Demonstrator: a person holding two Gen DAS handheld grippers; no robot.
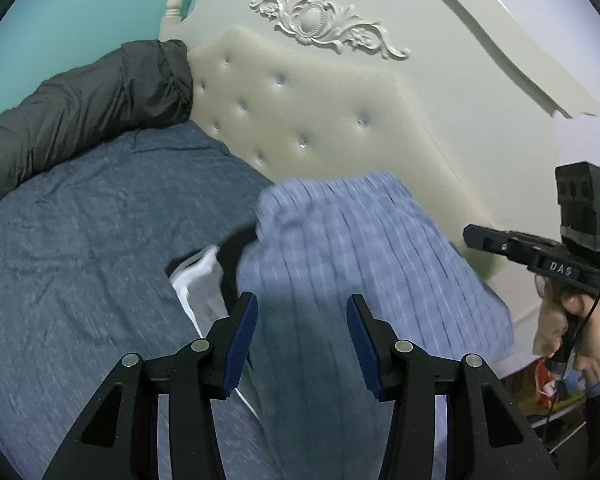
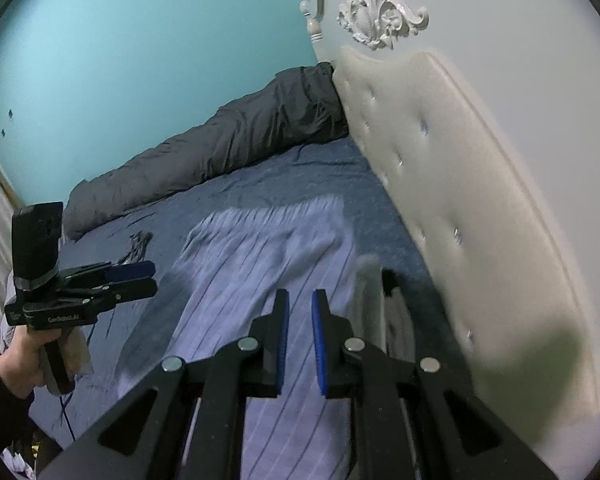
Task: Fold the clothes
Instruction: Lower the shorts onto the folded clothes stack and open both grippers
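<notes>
Dark quilt (image 1: 80,108): rolled along the far side of the bed, at about ten o'clock in the left wrist view, well apart from the work.

Bed (image 1: 80,240): blue-grey cover, bare on the left half; the padded headboard (image 1: 320,120) closes it off at twelve to two o'clock.

White garment (image 1: 198,284): lies partly under the near left edge of the striped one, at about eleven o'clock from the left tongs, with something dark beside it that I cannot identify.

Left tongs (image 1: 302,336): pads stand moderately apart, nothing pinched; striped cloth passes below and between them, but no pad presses on it.

Striped garment (image 1: 360,248): pale blue with thin stripes, spread on the bed against the headboard side; blurred. Its stripes and long axis run from both tongs toward twelve o'clock.

Right tongs (image 2: 300,332): pads drawn narrow, a slim gap showing, no cloth in it.

Relation that matters: the garment's near end lies directly under both tongs, left tongs over its left part, right tongs over its right part near the headboard; neither hand is clearly nearer. Probably a near-edge pickup, folding away along the long axis.
</notes>
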